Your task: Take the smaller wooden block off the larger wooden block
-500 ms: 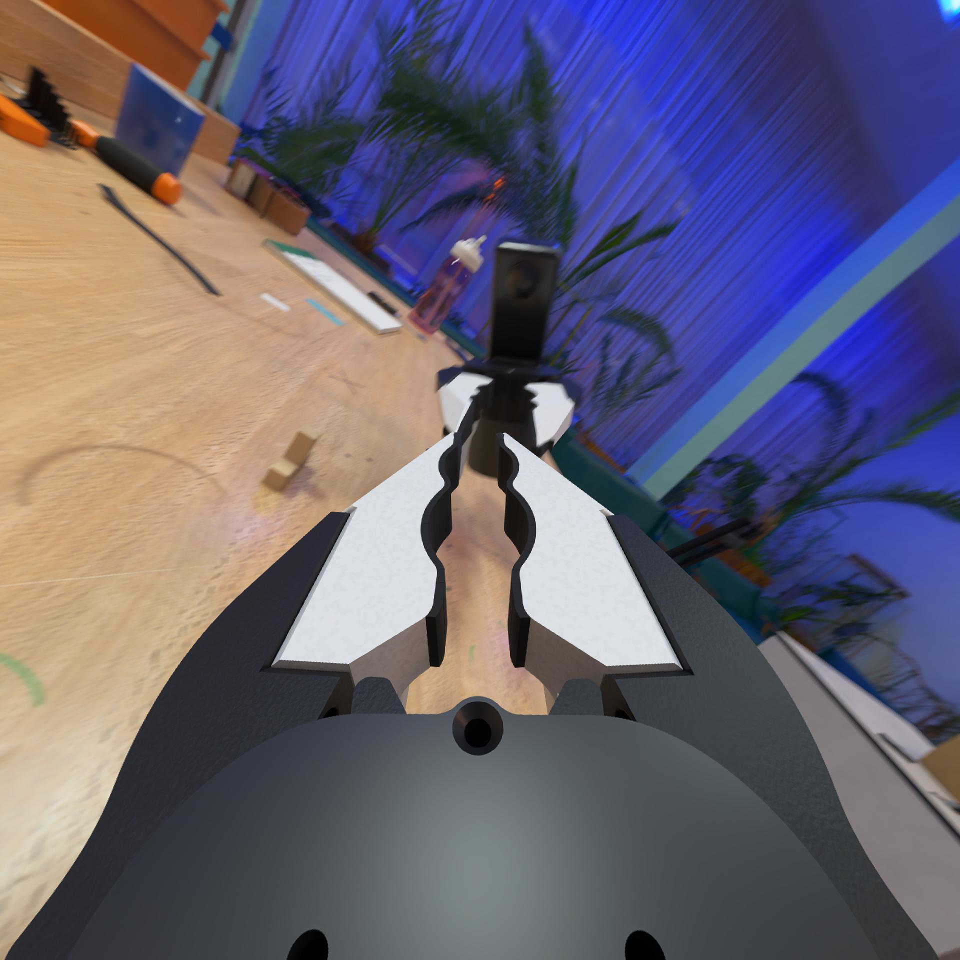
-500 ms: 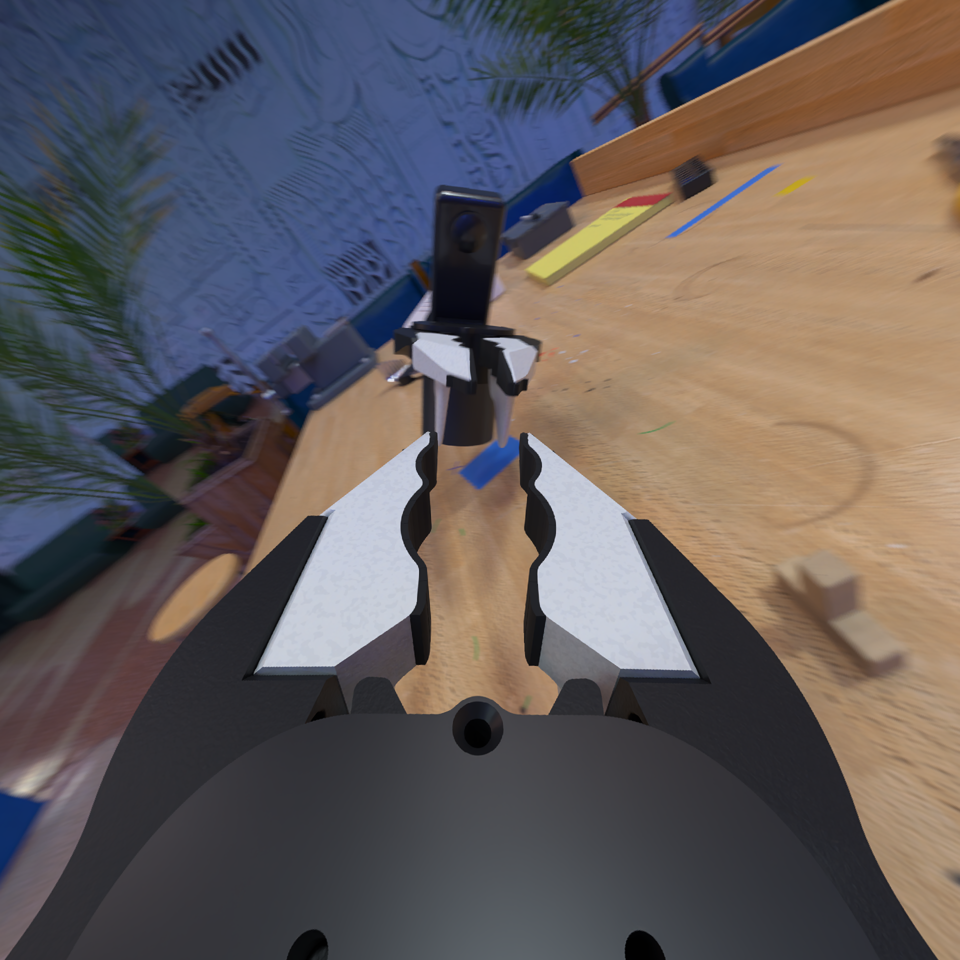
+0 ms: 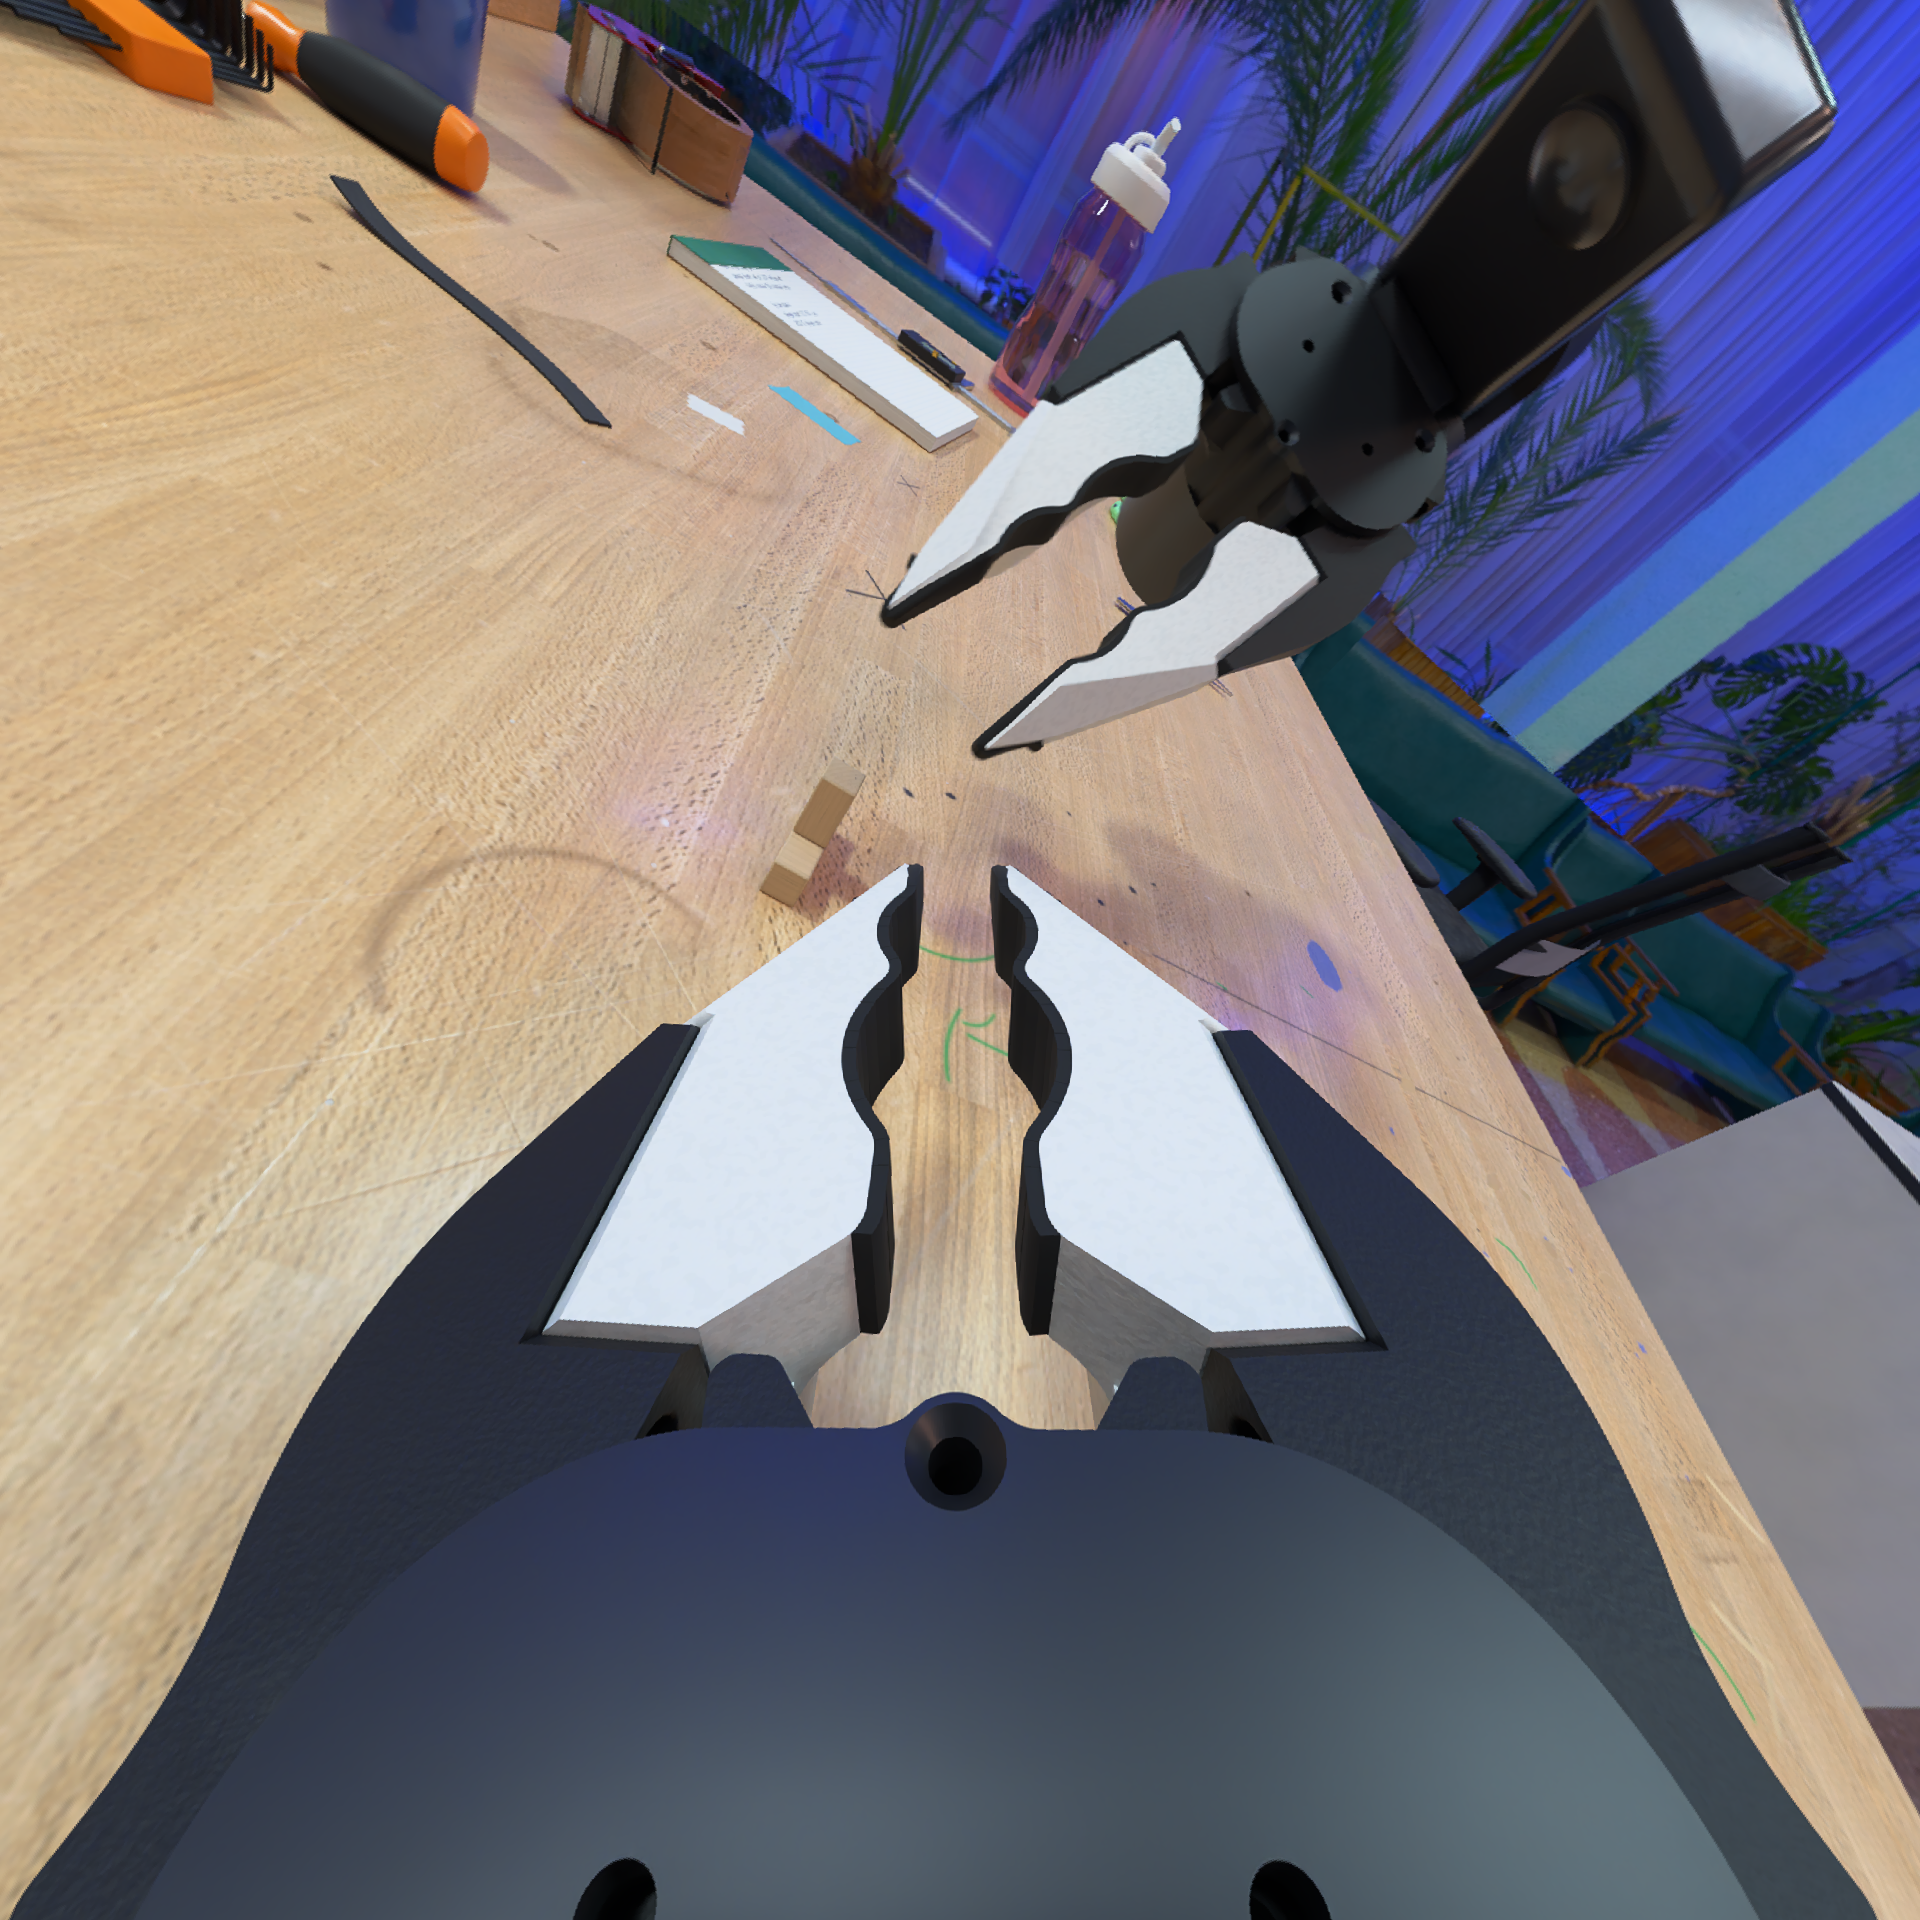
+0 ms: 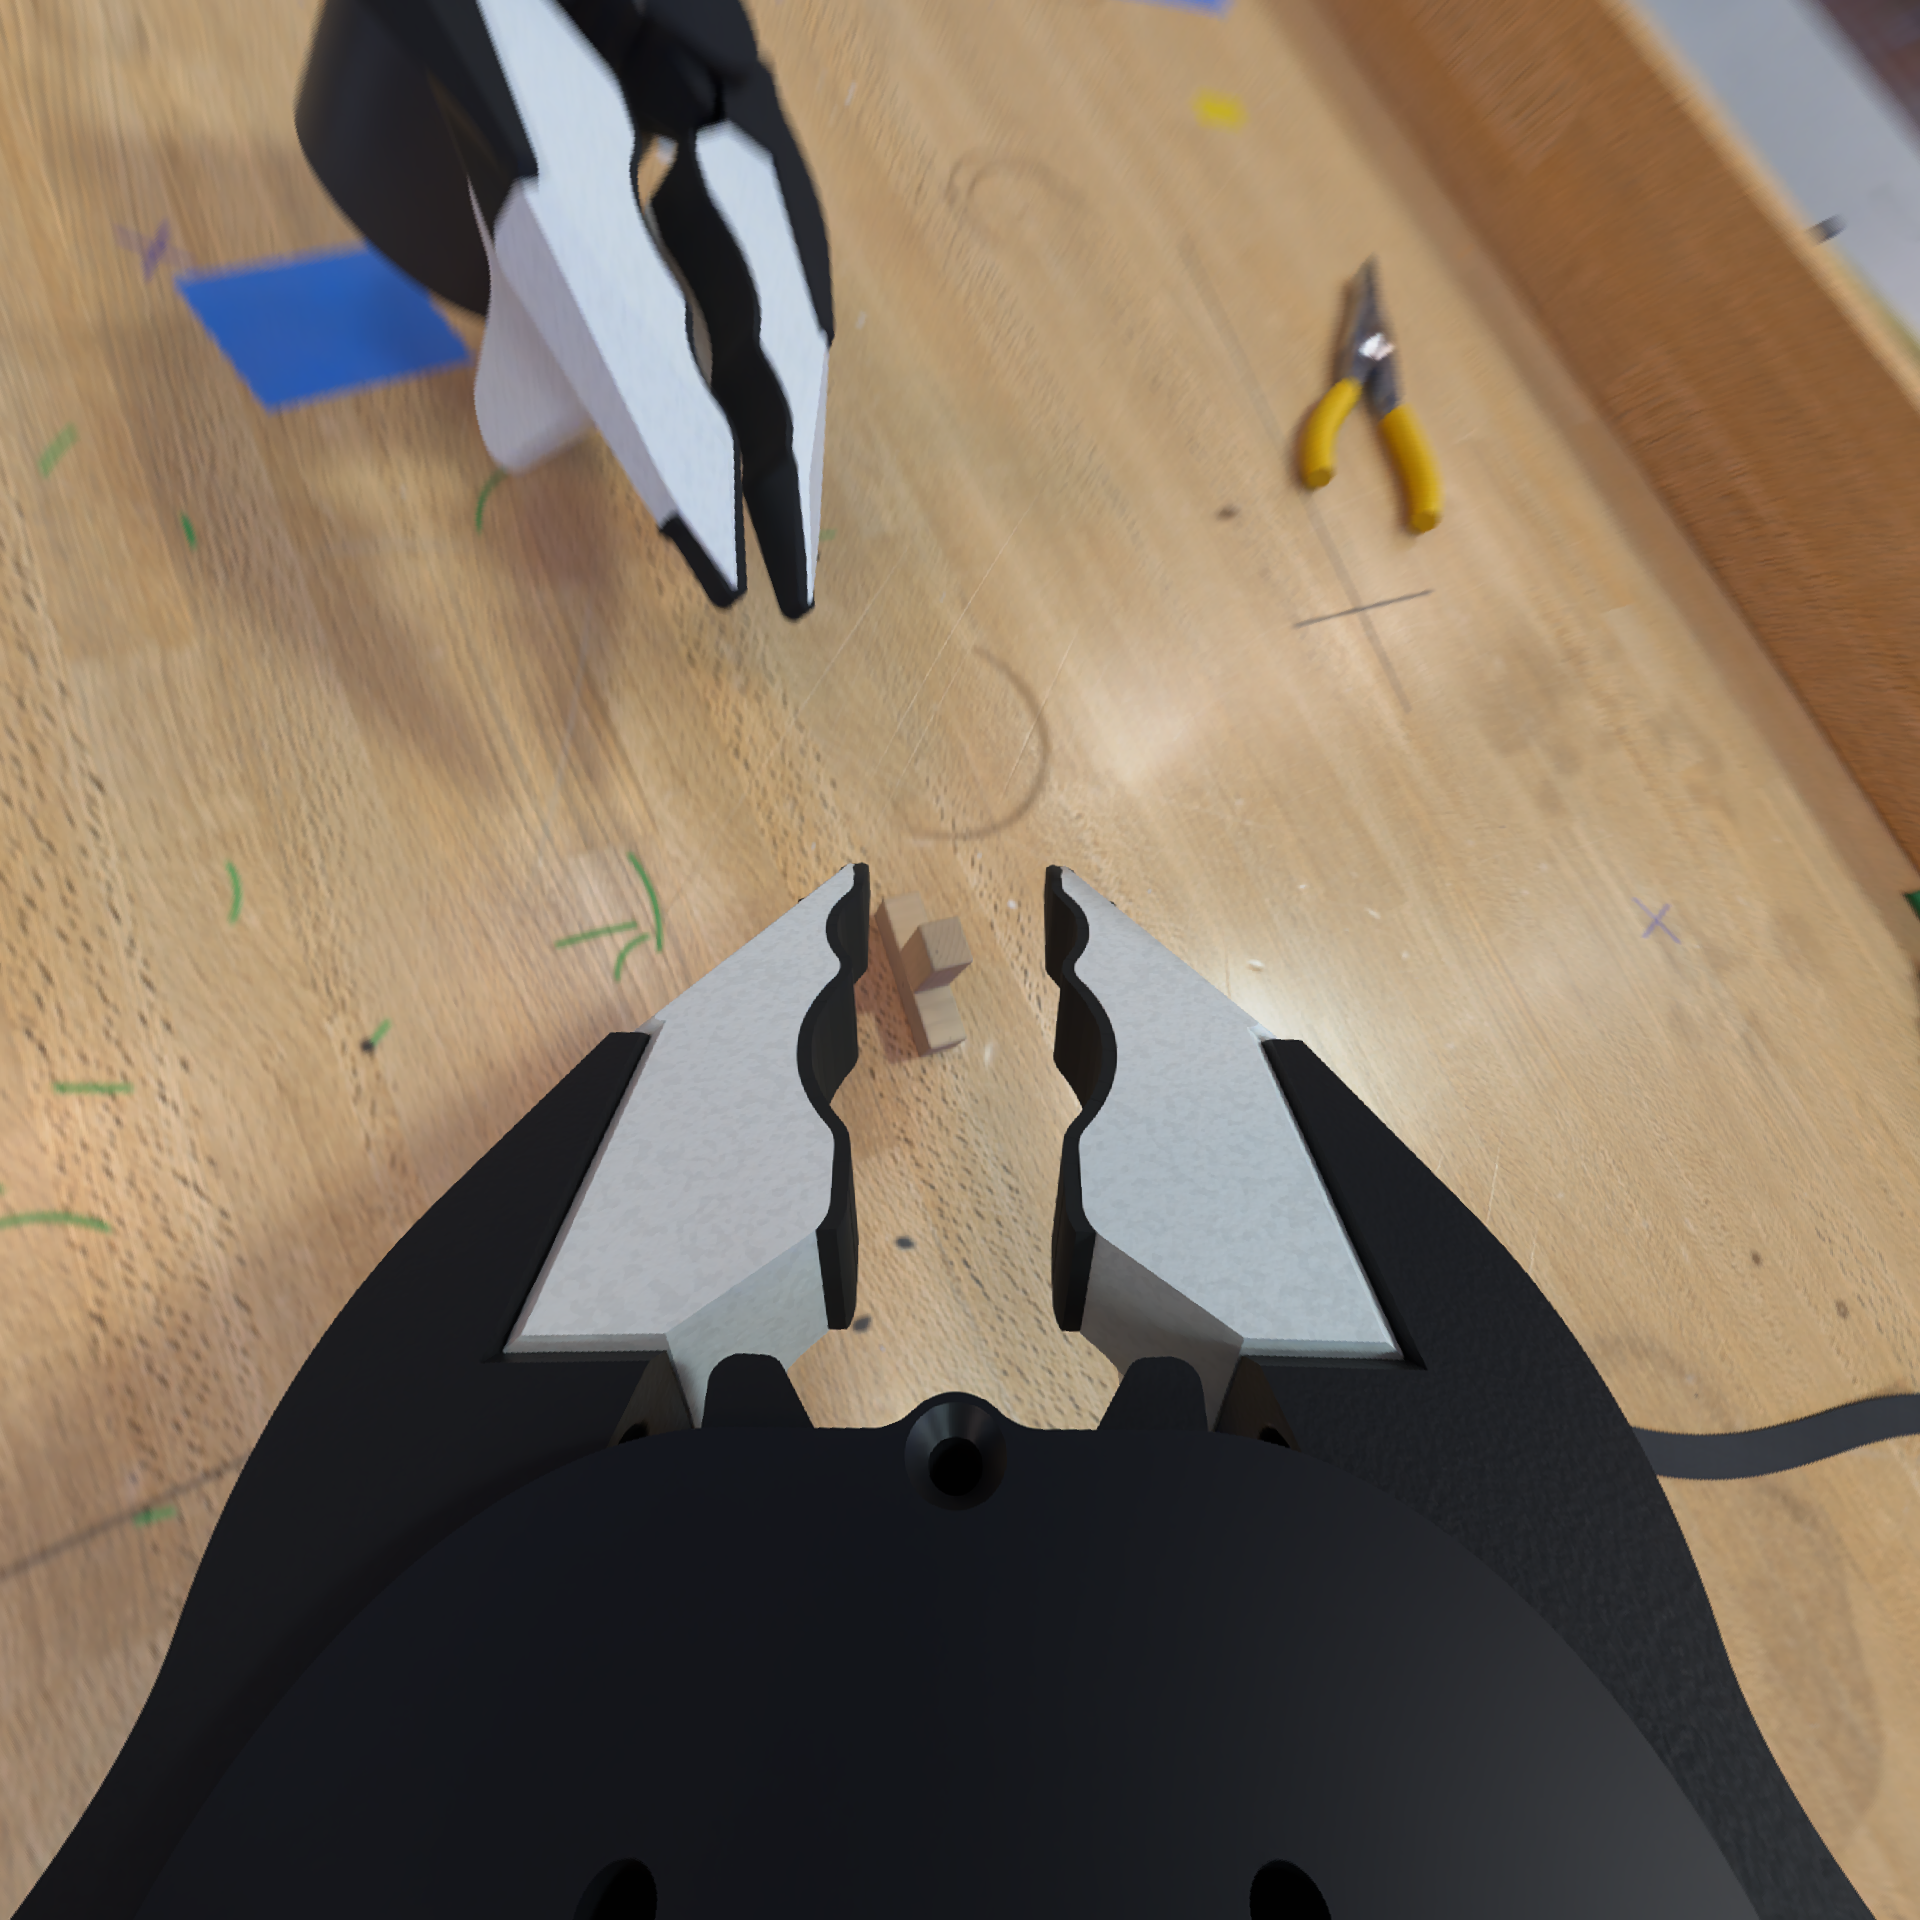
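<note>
Two grippers converge over a scuffed wooden workbench (image 4: 1455, 935) where a pair of stacked blocks waits. The right gripper (image 4: 956, 883) hangs above the stack with its fingers spread wide and empty, pointing down at it. In its own view the smaller wooden block (image 4: 943, 948) sits framed just inside the gap, nearer the left finger than the right, perched across the middle of the larger wooden block (image 4: 912, 982).

The larger block lies flat on the bench. Its long axis runs roughly along the direction the right gripper's fingers point, so the fingers stand either side of its length. The small block juts toward the right finger.

The left gripper (image 3: 954, 878) holds back at a low angle, its fingers a narrow slit apart and gripping nothing. From its view the stack (image 3: 812, 831) lies just beyond and to the left of its left fingertip, outside the gap.

By this framing the right gripper is the better placed of the two: the stack is already between its fingers, though it appears still to be above the blocks, not touching them. A small shift to its left would likely centre the small block before closing.

Yellow-handled pliers (image 4: 1371, 416) and a blue patch (image 4: 322, 322) lie well apart from the action.
</note>
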